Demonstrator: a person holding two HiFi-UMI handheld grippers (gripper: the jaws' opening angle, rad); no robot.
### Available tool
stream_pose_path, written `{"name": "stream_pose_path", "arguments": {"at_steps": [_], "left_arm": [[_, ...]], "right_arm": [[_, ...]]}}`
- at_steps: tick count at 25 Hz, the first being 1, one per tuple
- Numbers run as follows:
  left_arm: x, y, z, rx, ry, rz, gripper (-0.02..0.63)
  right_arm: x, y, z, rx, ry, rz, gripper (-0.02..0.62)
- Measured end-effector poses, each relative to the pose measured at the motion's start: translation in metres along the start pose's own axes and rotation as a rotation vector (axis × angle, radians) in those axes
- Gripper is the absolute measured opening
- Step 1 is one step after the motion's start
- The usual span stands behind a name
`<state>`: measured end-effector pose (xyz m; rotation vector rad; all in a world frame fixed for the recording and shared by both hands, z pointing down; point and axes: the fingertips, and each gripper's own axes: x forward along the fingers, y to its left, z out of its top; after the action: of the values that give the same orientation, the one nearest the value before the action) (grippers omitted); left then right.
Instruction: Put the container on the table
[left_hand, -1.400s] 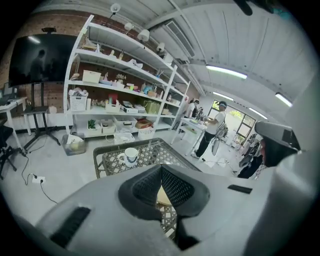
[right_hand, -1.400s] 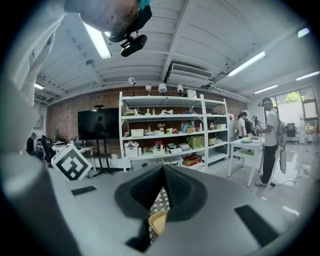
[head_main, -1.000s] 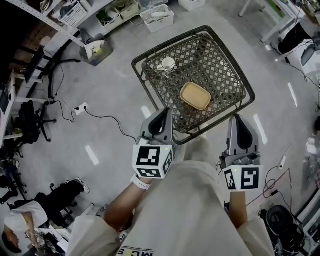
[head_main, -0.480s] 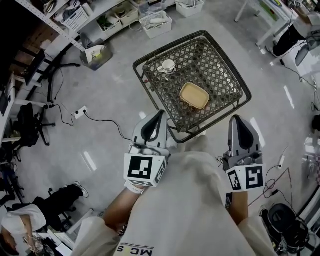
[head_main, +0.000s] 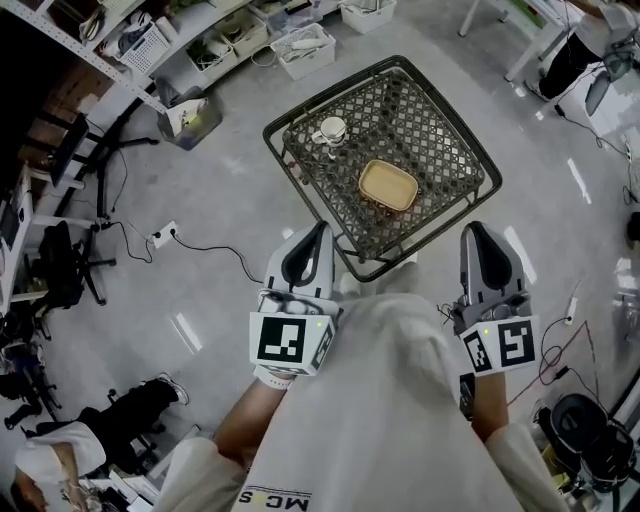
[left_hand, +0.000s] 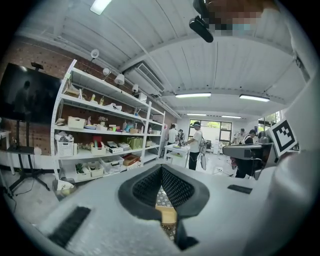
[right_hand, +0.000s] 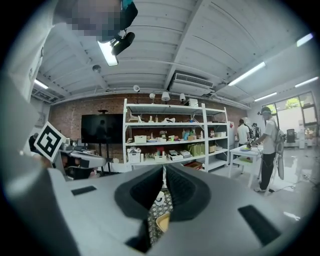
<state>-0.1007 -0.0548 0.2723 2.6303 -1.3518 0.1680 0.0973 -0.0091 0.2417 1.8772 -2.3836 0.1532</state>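
Container (head_main: 388, 186), tan and rectangular, sits on the lattice table (head_main: 440, 140) near a white cup (head_main: 331, 130). The left gripper (head_main: 322, 228) and right gripper (head_main: 472, 230) hover beside the table's near edge, jaws together, holding nothing.

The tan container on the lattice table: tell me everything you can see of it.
The container is a shallow, tan, rounded-rectangle dish, open-topped with a raised rim. It looks empty and may be plastic. It sits flat on the dark metal lattice table, towards the near side, well apart from the white cup at the far left. Only the table touches it.
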Motion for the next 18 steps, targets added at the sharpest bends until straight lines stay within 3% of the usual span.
{"name": "stream_pose_path", "arguments": {"at_steps": [12, 18], "left_arm": [[0.000, -0.013, 0.006, -0.001, -0.011, -0.050, 0.025], [-0.002, -0.015, 0.006, -0.002, -0.016, -0.054, 0.025]], "right_arm": [[-0.009, 0.016, 0.000, -0.102, 0.044, 0.097, 0.018], [-0.017, 0.010, -0.002, -0.052, 0.041, 0.029, 0.018]]}}
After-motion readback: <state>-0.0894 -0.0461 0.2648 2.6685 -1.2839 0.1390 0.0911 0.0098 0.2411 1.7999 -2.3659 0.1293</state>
